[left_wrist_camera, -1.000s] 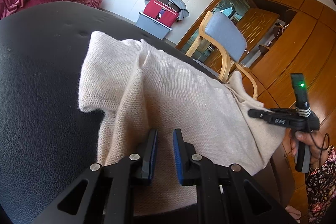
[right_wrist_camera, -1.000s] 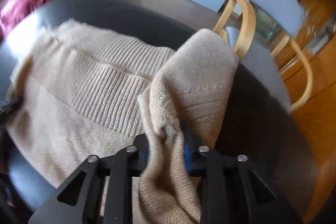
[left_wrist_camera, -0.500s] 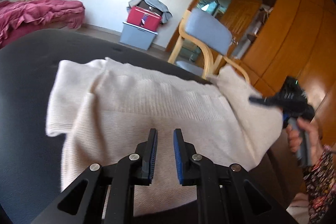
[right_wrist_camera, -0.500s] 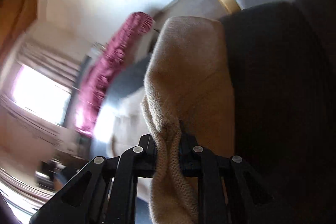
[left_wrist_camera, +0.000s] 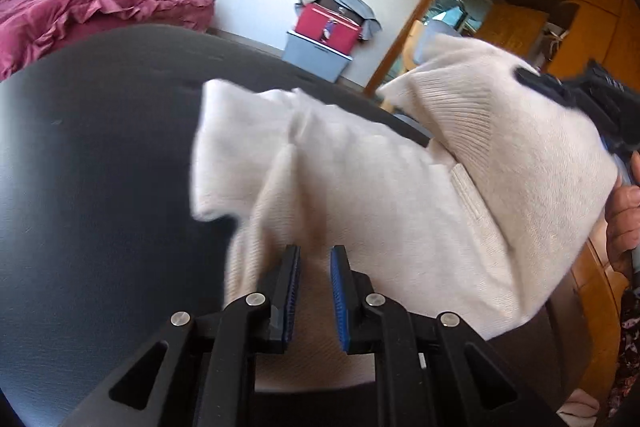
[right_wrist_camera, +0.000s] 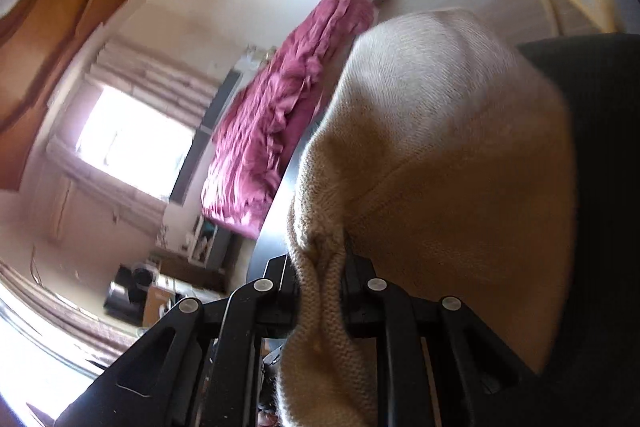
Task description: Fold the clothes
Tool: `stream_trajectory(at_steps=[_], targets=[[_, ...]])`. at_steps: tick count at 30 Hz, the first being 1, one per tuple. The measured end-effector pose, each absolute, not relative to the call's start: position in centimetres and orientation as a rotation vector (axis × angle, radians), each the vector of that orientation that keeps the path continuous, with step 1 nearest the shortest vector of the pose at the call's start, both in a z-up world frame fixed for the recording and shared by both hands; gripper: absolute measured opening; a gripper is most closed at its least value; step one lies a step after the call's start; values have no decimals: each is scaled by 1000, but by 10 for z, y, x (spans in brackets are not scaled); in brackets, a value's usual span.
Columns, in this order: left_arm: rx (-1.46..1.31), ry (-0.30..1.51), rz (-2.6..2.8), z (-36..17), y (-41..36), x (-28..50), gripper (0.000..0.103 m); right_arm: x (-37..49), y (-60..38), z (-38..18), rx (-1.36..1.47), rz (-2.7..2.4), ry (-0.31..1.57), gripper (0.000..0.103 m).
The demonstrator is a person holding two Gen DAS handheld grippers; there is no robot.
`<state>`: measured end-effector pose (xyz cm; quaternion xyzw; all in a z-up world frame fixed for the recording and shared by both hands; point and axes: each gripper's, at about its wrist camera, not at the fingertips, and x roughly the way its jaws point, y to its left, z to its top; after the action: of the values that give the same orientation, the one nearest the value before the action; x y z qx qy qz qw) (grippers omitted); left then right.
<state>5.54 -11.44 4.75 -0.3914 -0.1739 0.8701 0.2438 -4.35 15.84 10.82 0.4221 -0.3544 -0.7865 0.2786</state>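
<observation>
One cream sweater lies spread on the dark surface, only partly folded I judge: my right claw is clamped on a bunched edge, lifting that side over the body. My left claw hangs just over the near hem, nearly together and empty; flattening and further folds remain.

Bright daylight from a blown-out window, motion blur, fisheye-warped dark corners

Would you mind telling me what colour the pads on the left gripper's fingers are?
Blue, on black fingers; the left wrist view shows them best.
</observation>
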Motion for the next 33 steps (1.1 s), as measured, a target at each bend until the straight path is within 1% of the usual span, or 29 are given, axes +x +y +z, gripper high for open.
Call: stream_trajectory(at_steps=[3,7,10,13,14,16,17,18,20,21,23,28,33], targets=[[-1035,-607,2306,37,-129,56,14,-60,108,85,1210,-2060,-905,15],[-1020,-591,2307,37,-126,56,14,-75,41,50,1337,-2003,-818,15],[-1011,-605,2298,35,-126,57,14,-75,16,30,1398,-2052,-717,16],[-996,-648,2271,33,-133,57,14,-76,-8,23,1440,-2084,-647,20],[-991,-662,2261,33,-136,57,14,-73,-12,26,1439,-2099,-613,23],[-988,-679,2248,33,-138,58,14,-67,-21,36,1422,-2108,-546,45],[-980,-697,2240,32,-141,60,14,-62,-21,44,1389,-2097,-542,47],[-971,-716,2232,32,-144,61,14,-58,-19,54,1340,-2080,-556,48],[-927,-793,2206,30,-157,68,14,-45,-11,72,1210,-2035,-604,48],[-891,-835,2206,28,-167,73,14,-36,-5,79,1146,-2034,-615,50],[-842,-858,2250,28,-180,84,15,-21,9,84,1085,-2098,-587,51],[-809,-923,2214,26,-195,101,19,7,36,66,1105,-2279,-502,51],[-757,-1089,2133,29,-202,102,20,48,81,61,1088,-2435,-398,51]])
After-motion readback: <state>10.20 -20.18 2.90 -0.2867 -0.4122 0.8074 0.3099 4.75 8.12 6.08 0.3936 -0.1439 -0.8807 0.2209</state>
